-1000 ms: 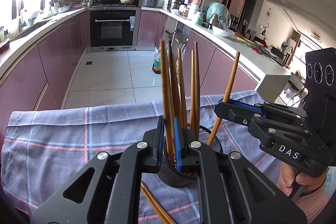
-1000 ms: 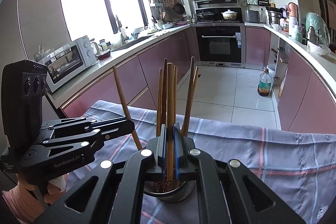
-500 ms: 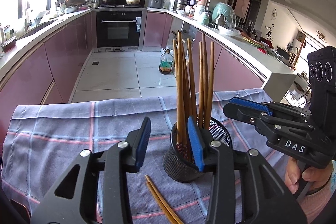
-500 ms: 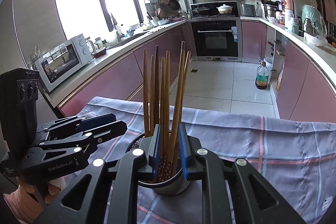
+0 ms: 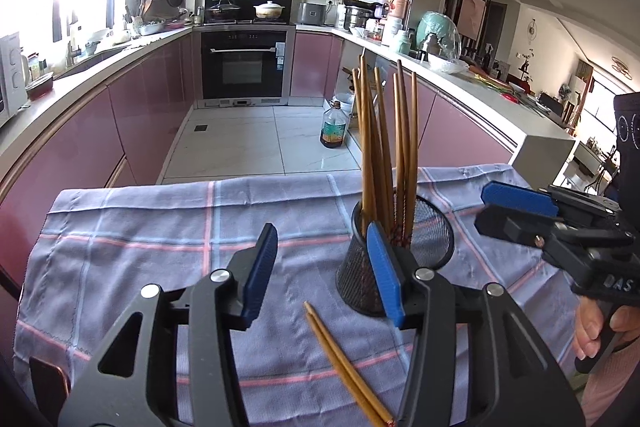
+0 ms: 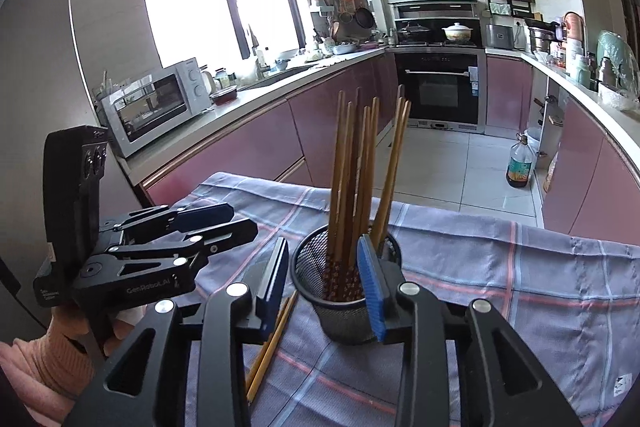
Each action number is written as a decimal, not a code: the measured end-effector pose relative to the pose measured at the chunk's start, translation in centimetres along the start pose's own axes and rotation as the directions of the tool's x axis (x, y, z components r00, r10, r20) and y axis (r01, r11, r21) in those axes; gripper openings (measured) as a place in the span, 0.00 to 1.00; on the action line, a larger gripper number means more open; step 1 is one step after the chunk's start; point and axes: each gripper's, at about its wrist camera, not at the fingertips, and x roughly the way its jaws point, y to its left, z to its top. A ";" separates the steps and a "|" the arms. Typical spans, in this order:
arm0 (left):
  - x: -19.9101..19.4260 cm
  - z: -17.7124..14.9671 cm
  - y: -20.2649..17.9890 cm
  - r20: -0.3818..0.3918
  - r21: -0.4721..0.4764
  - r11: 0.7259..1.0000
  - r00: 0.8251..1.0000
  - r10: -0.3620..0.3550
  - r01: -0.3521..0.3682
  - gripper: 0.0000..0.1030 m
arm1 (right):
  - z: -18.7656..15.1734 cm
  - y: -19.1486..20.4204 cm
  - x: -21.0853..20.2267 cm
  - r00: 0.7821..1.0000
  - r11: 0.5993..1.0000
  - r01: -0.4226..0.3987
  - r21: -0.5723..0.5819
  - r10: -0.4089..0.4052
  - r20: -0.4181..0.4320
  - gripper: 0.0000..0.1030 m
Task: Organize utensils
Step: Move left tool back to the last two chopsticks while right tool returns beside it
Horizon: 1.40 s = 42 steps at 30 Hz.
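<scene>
Standing upright in the black wire-mesh cup [image 5: 400, 259], the brown wooden chopsticks [image 5: 384, 147] are free; left gripper [image 5: 322, 273] and right gripper [image 6: 326, 281] jaws are opening, empty.

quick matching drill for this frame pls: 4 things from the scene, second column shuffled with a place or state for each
Things:
1. bundle of chopsticks
2. loose chopstick pair
3. mesh cup
4. oil bottle

Places/states:
A. standing on the kitchen floor
B. lying flat on the checked cloth
C. upright on the cloth, black
D. standing on end inside the cup

Pairs: 1-D, 2-B, 3-C, 4-A
</scene>
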 end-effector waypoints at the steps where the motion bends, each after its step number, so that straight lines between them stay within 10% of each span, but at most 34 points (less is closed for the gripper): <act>1: -0.1 -0.5 0.3 -0.012 -0.005 1.000 1.000 -0.003 0.003 0.47 | -0.4 0.4 0.1 1.000 1.000 -0.013 -0.010 0.013 -0.013 0.38; 19: 3.1 -10.9 2.2 -0.257 -0.051 0.999 0.966 0.001 -0.015 0.46 | -10.0 4.4 7.8 0.936 0.997 -0.074 -0.011 0.066 -0.346 0.31; 42: 4.8 -10.9 -0.8 -0.306 0.021 1.000 0.952 -0.009 0.016 0.47 | -10.3 3.6 7.6 0.938 1.000 -0.015 0.015 0.019 -0.347 0.27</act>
